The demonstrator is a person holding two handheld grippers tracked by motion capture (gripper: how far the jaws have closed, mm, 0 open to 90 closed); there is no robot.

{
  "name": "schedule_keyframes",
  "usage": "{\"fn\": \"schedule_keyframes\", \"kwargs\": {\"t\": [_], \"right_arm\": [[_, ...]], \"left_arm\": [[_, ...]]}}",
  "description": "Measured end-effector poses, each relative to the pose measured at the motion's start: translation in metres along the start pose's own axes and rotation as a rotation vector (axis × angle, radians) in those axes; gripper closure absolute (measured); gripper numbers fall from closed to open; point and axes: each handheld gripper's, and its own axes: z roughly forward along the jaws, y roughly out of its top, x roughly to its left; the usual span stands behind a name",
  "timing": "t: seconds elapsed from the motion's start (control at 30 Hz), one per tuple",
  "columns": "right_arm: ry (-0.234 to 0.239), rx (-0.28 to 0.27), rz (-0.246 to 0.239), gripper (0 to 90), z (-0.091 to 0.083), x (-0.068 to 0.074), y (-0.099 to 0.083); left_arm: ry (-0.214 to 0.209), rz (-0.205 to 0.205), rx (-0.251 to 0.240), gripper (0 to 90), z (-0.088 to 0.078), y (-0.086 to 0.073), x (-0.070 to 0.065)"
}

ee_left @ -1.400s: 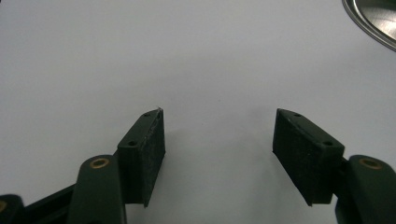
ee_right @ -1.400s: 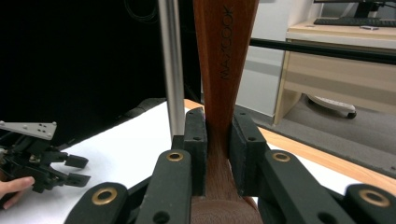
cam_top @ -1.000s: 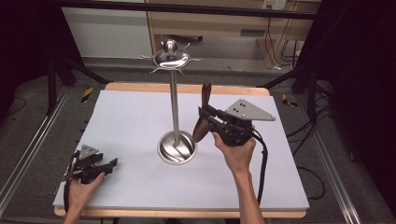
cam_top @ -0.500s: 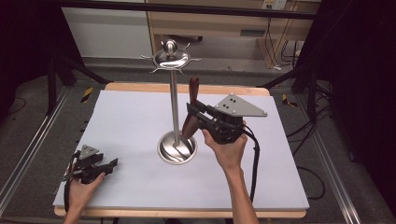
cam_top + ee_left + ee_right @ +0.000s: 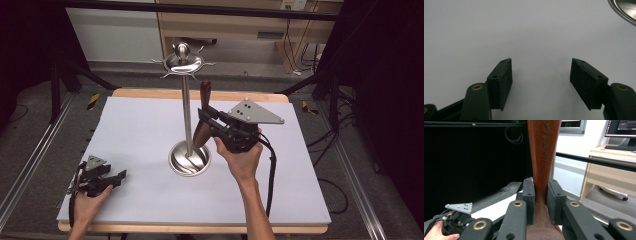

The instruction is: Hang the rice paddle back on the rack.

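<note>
A tall steel utensil stand (image 5: pixel 186 115) rises from a round base (image 5: pixel 189 159) in the middle of the white mat, with a ring of hooks (image 5: pixel 183 62) at its top. My right gripper (image 5: pixel 204 122) is shut on a brown wooden utensil (image 5: pixel 205 94), held nearly upright just right of the pole. In the right gripper view the pads clamp the utensil's neck (image 5: pixel 544 150), and its lettered handle points up. My left gripper (image 5: pixel 117 176) rests on the mat at the front left, open and empty (image 5: pixel 540 72). The base's rim (image 5: pixel 624 10) shows at the top right of the left gripper view.
The white mat (image 5: pixel 140 130) covers a wooden table (image 5: pixel 240 95) whose edge shows at the back and front. Black frame bars (image 5: pixel 60 80) and cables (image 5: pixel 330 135) flank the table. A light wooden desk (image 5: pixel 235 25) stands behind it.
My right gripper has carried the wooden utensil leftward, closer to the stand's pole, and the utensil stands more upright. The left gripper has stayed put.
</note>
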Motion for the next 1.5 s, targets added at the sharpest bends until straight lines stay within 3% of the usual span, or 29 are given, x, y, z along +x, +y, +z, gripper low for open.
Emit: {"fn": "schedule_keyframes", "kwargs": {"t": [0.47, 1.5], "right_arm": [[0.001, 0.014, -0.018, 78.6, 0.006, 0.006, 0.009], [-0.068, 0.093, -0.032, 78.6, 0.022, 0.011, 0.018]], "left_arm": [[0.0, -0.005, -0.002, 33.7, -0.001, 0.0, 0.001], [-0.001, -0.008, -0.001, 33.7, -0.001, 0.0, 0.002]]}}
